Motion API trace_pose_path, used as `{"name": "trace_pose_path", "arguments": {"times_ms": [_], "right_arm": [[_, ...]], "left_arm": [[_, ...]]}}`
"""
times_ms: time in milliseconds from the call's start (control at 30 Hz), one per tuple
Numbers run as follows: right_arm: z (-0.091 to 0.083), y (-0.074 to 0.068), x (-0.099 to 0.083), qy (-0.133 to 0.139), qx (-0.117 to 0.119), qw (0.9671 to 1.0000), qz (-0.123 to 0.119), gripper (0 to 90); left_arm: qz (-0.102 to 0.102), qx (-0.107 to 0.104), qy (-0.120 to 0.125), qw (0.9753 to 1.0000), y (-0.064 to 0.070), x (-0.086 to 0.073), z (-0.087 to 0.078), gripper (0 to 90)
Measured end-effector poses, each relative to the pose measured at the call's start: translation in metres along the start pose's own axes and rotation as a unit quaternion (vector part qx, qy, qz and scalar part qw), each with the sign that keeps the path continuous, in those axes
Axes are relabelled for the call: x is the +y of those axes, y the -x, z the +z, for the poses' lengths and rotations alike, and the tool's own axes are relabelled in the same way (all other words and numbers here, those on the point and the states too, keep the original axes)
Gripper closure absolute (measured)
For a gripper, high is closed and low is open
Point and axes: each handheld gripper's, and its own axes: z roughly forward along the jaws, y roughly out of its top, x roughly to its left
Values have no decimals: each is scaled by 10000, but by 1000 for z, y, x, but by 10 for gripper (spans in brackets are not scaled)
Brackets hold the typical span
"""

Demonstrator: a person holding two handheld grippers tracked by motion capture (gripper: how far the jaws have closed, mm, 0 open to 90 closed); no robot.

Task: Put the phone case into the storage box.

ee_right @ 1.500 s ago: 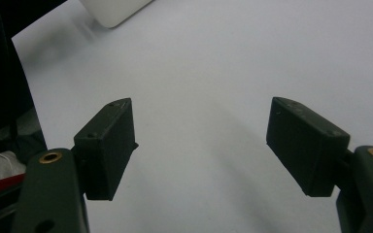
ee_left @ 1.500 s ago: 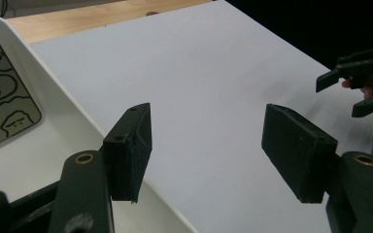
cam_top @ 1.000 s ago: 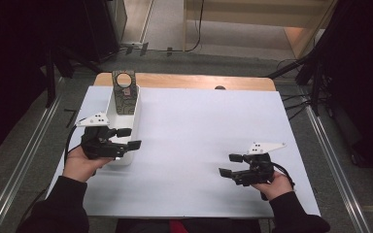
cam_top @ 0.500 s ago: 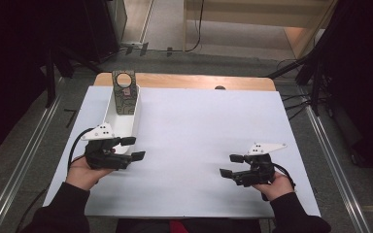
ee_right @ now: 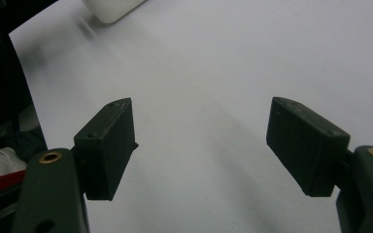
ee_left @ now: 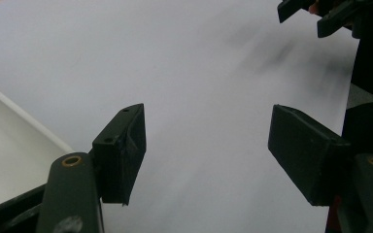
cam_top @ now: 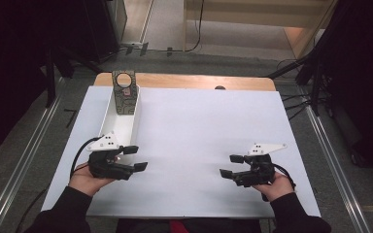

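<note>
A long white tray point(cam_top: 115, 121) lies along the left side of the white table. A dark flat part with a round hole point(cam_top: 125, 93) leans upright at its far end. My left gripper point(cam_top: 137, 158) is held just past the tray's near end, open, with nothing between its jaws. In the left gripper view the gripper point(ee_left: 206, 145) points across the bare sheet, with the tray's rim point(ee_left: 24, 116) at the left. My right gripper point(cam_top: 228, 165) hovers at the near right, open and empty. The right gripper view has it point(ee_right: 201, 141) facing the tray's corner point(ee_right: 111, 7).
A white sheet point(cam_top: 199, 126) covers the table, with a wooden strip point(cam_top: 199, 81) along the far edge. Metal rails point(cam_top: 24, 145) run on the floor at both sides. The other gripper point(ee_left: 320, 14) appears at the top right of the left gripper view.
My left gripper has drawn back from beside the tray toward the near edge. The right gripper has hardly moved.
</note>
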Motion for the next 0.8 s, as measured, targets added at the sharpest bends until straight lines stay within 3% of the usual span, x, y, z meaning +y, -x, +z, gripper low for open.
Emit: {"name": "trace_pose_path", "arguments": {"times_ms": [633, 800], "right_arm": [[0, 0, 0, -4, 28, 10000, -26, 251], [0, 1, 0, 2, 31, 10000, -22, 252]], "left_arm": [[95, -115, -271, 9995, -2, -16, 6, 299], [140, -117, -237, 9996, -3, -19, 5, 299]]}}
